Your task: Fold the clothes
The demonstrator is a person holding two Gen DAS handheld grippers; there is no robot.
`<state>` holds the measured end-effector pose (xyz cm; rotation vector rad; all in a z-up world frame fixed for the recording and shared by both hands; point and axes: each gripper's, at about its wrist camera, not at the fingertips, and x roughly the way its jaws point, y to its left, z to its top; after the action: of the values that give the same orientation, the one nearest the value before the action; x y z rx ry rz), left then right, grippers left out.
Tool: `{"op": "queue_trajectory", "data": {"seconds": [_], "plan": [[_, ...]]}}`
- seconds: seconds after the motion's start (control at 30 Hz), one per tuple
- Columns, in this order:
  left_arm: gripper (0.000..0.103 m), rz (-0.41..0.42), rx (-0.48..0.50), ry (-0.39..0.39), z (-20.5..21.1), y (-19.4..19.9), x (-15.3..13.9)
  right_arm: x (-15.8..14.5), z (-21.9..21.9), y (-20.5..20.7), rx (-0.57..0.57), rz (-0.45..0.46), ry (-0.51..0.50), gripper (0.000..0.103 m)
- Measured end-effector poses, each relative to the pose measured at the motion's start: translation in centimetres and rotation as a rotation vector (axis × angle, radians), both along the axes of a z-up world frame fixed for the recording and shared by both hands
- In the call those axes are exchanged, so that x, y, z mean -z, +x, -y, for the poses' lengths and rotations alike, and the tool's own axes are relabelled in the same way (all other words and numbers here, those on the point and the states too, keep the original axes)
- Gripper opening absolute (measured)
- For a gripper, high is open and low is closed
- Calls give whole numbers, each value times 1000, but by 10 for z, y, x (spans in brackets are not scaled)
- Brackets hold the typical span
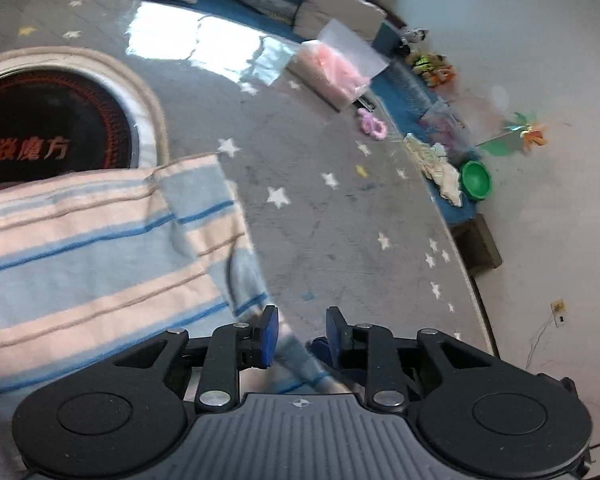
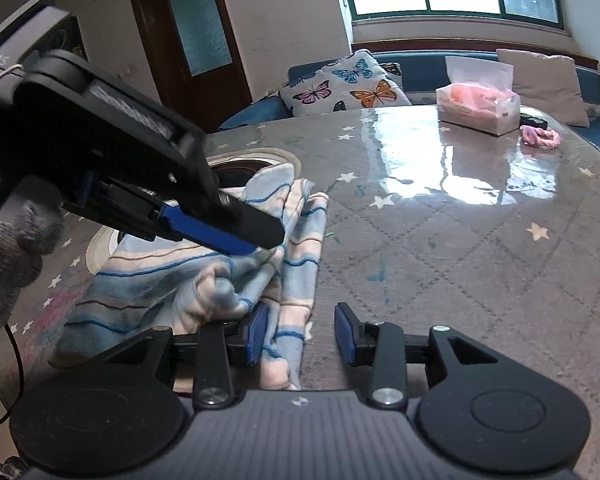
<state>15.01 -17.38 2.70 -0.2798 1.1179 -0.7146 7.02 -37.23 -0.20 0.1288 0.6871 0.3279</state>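
In the left wrist view the left gripper [image 1: 302,334] has its jaws parted, cloth lying between them with neither pad pressing on it. The right gripper [image 2: 302,334] likewise stands with jaws apart over the garment's edge, gripping nothing. The striped garment [image 1: 100,248] lies bunched at the lower left on the star-patterned counter [image 2: 460,248], a tissue pack [image 2: 478,114] at the upper right.

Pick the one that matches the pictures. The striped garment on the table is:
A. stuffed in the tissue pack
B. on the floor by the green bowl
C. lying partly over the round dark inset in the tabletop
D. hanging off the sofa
C: the striped garment lies on the table with its far edge overlapping the round dark inset.
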Motion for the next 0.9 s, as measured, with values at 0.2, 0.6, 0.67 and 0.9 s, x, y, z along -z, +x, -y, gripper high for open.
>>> {"op": "queue_trajectory", "data": {"seconds": [0.2,0.6,0.67,0.9], "plan": [[29,54,1,16,-13,-3,-14,-9,14,-6,47,16,-40,37],[36,244,-30,266,-68,-31,-18,-52,3,-20,-53,120,39,37],[36,229,-36,285,-77,-35,-8,-50,-13,-19,-119,123,45,37],[36,186,-60,290,-101,-43,18,-16,-39,-6,-176,35,3,33]]}}
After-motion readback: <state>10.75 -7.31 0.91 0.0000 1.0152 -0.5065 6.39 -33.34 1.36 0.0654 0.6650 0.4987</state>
